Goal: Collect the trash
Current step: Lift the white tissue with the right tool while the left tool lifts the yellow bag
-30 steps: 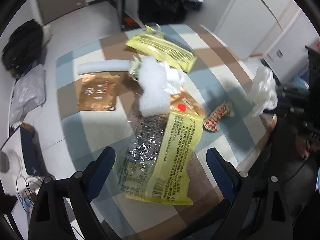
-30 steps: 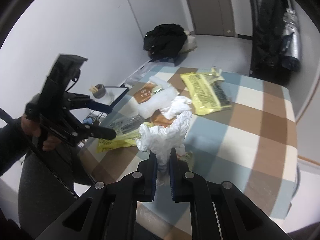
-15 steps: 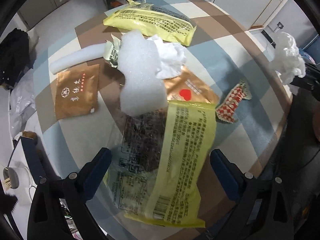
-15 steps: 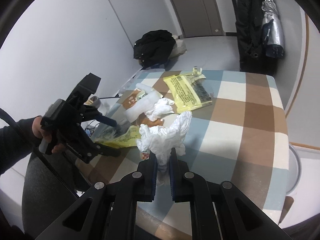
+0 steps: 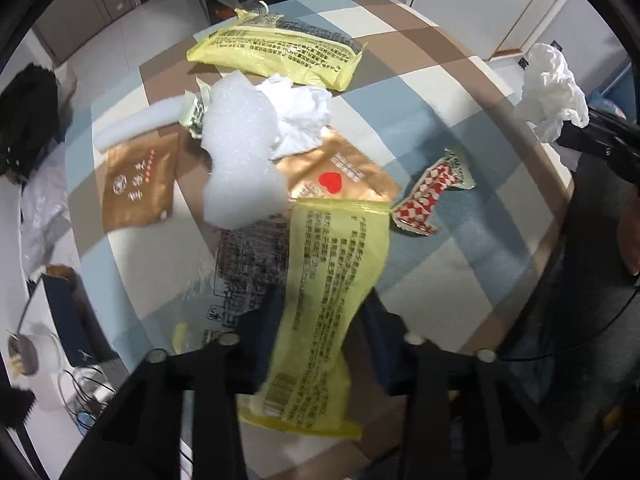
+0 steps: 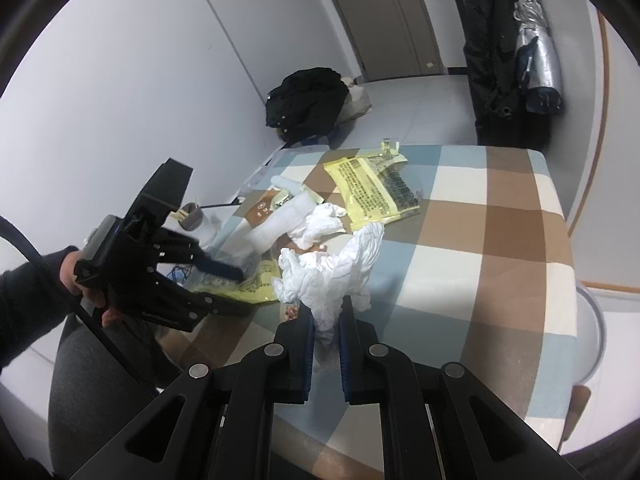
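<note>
Litter lies on a checked tablecloth (image 5: 448, 280). My left gripper (image 5: 320, 320) points steeply down and its jaws are closing. A yellow wrapper (image 5: 332, 280) with a clear printed half is bunched between the pads. In the right wrist view the left gripper (image 6: 236, 286) is at the table's left edge, over the same wrapper (image 6: 252, 288). My right gripper (image 6: 325, 320) is shut on a crumpled white plastic bag (image 6: 332, 272), held above the table. The bag also shows at the left wrist view's right edge (image 5: 552, 88).
On the cloth lie a second yellow wrapper (image 5: 280, 52), white foam (image 5: 240, 160), a crumpled tissue (image 5: 304, 120), a brown sachet (image 5: 138, 184), a gold pouch (image 5: 340, 176) and a red-checked wrapper (image 5: 432, 196). A black bag (image 6: 308, 100) sits on the floor. Dark coats (image 6: 504, 60) hang by the door.
My left gripper moved in over the near yellow wrapper, and its wide-open jaws have narrowed onto it. The right gripper still holds the white bag and shifted only a little.
</note>
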The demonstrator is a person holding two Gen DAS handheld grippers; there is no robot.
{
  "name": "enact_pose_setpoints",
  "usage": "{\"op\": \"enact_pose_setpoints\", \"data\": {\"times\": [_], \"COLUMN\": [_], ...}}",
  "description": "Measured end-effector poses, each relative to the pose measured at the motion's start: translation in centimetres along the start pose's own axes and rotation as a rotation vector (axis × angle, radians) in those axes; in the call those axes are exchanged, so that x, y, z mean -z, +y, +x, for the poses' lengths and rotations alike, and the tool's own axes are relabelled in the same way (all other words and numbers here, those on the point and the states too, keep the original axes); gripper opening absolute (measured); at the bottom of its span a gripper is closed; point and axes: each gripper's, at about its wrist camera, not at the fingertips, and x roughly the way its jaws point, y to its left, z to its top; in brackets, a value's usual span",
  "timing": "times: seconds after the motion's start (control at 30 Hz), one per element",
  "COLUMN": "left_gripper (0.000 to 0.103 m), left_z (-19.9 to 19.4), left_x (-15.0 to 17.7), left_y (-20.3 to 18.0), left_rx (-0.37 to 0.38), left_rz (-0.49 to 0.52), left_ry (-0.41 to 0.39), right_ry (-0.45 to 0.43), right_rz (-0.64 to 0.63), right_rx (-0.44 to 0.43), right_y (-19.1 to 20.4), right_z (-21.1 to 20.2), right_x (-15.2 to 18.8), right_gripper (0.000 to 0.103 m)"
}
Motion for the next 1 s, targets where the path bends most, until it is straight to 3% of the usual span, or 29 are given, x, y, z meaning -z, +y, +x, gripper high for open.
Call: {"op": "enact_pose_setpoints", "data": {"times": [0.1, 0.23, 0.47, 0.6, 1.0], "left_gripper": [0.024, 0.005, 0.002, 0.002, 0.002], "left_z": [-0.6, -1.8, -3.7, -5.4, -8.6], "left_x": [1.0, 2.7, 3.7, 3.8, 2.2], "left_y": [-0.2, 0.2, -0.2, 0.5, -2.6], "left_rx": [0.011, 0.038, -0.033, 0.009, 0.191], "left_rz": [-0.043, -0.101, -0.137, -0.176, -0.221], "left_ry": [-0.014, -0.040, -0.115, -0.168, -0.298], "right_ry": [-0.010, -0.017, -0.036, -0.039, -0.062], "right_rz": [0.002, 0.003, -0.009, -0.002, 0.009], "right_rx": [0.014, 0.024, 0.023, 0.021, 0.041], "right_y": [-0.1, -0.1, 0.3, 0.3, 0.1], "right_z": [-0.6, -1.0, -1.4, -1.4, -2.6], "right_x": [0.3, 0.4, 0.4, 0.4, 0.2], "right_gripper": [0.010, 0.010, 0.010, 0.010, 0.010]}}
